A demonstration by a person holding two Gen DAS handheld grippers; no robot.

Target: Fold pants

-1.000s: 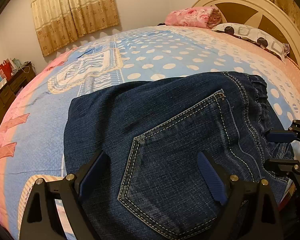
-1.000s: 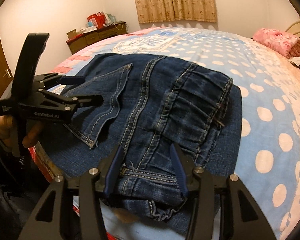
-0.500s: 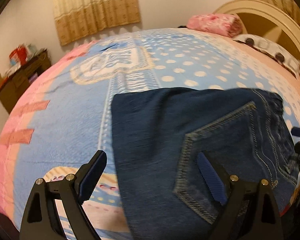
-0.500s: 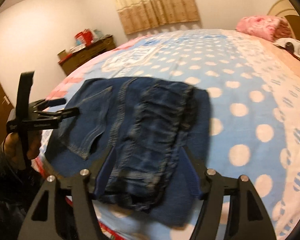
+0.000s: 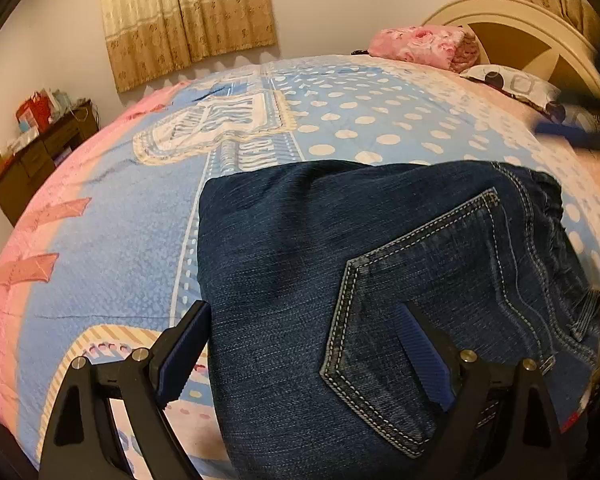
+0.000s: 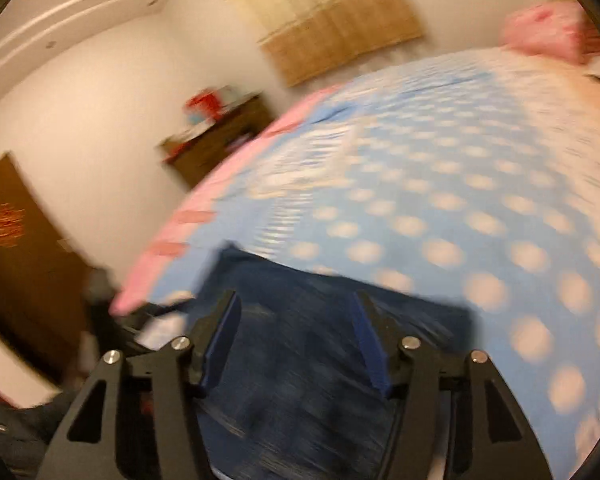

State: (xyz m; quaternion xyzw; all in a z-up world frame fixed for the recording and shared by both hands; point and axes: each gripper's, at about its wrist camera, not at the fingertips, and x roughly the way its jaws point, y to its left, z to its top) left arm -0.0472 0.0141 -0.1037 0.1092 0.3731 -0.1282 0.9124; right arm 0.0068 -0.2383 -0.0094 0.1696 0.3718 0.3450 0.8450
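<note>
Dark blue jeans (image 5: 380,240) lie folded on the bed, back pocket up, waistband at the right. My left gripper (image 5: 302,312) hovers open over their near part; its left finger is above the bedcover, its right finger above the pocket, and neither pad touches cloth. In the blurred right wrist view my right gripper (image 6: 296,300) is raised over the jeans (image 6: 320,380), its jaws closing with nothing pinched between them. A blurred blue streak at the far right of the left wrist view is the right gripper's finger (image 5: 572,136).
The jeans rest near the front edge of a blue polka-dot bedcover (image 5: 380,120) with a pink border. A pink folded blanket (image 5: 420,46), a pillow (image 5: 516,84) and a headboard (image 5: 540,28) are at the far right. A wooden dresser (image 5: 36,152) stands left; a brown door (image 6: 20,260) is nearby.
My right gripper left the waistband and rose, tilting up so the jeans sank low in its view. The left gripper shifted slightly sideways and stayed open. The jeans lie as before.
</note>
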